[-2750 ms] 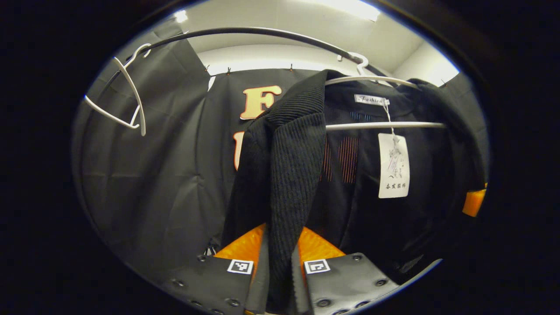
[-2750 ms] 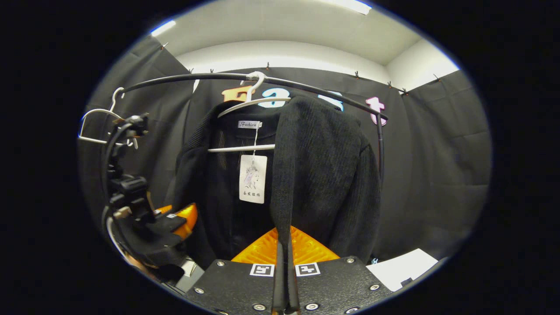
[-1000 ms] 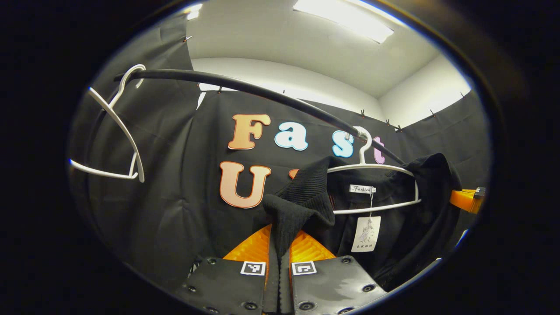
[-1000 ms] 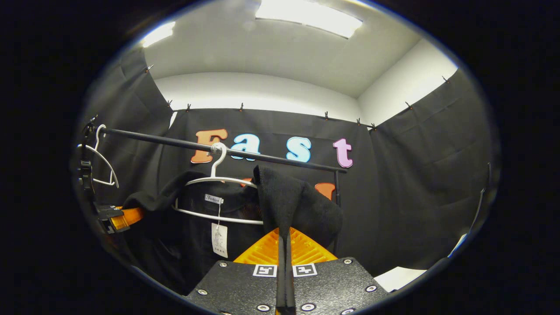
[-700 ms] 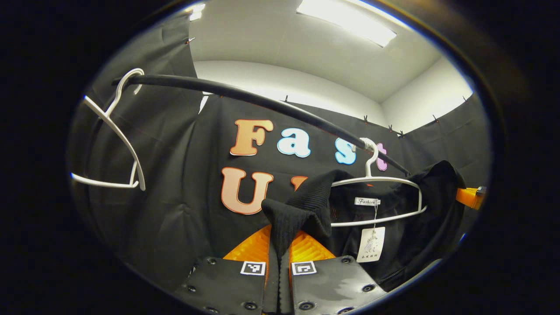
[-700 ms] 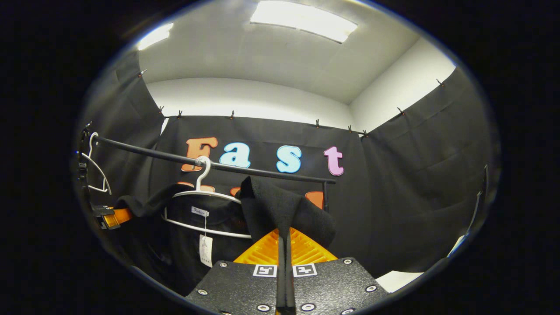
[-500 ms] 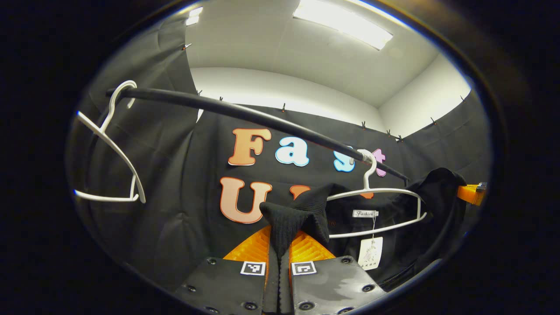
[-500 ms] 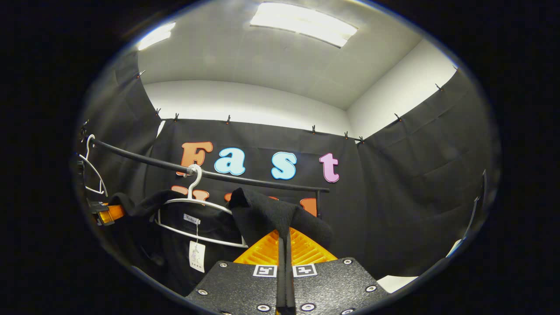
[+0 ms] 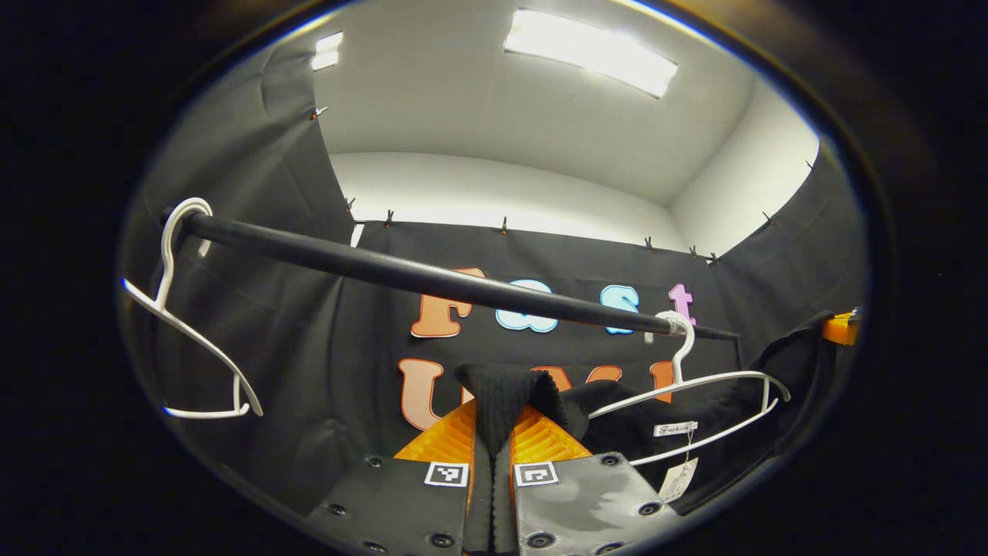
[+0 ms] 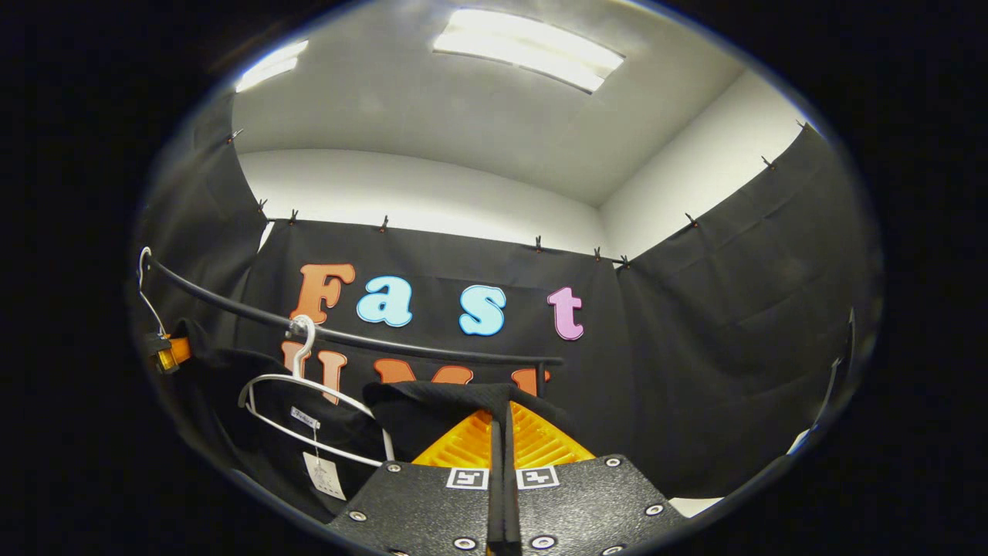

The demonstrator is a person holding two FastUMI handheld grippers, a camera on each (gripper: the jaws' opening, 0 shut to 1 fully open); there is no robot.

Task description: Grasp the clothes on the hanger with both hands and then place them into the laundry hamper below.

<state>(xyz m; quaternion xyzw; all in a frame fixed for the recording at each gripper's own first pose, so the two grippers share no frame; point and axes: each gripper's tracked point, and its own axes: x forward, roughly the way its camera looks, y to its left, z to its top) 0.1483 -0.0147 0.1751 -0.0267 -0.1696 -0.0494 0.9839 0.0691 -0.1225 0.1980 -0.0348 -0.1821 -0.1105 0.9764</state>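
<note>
Clearly both grips hold: the left gripper (image 9: 492, 432) and right gripper (image 10: 505, 432) each pinch the black knit garment (image 9: 505, 394) at lower centre. To free it cleanly, both should draw it evenly off the white hanger (image 9: 695, 401) at lower right.

Black cloth wall (image 9: 255, 324), clipped along its top edge, centre and both sides. White ceiling (image 10: 432, 108) above, bright panel light (image 10: 529, 48) at top. Black rail (image 9: 401, 272) crossing mid-frame.
</note>
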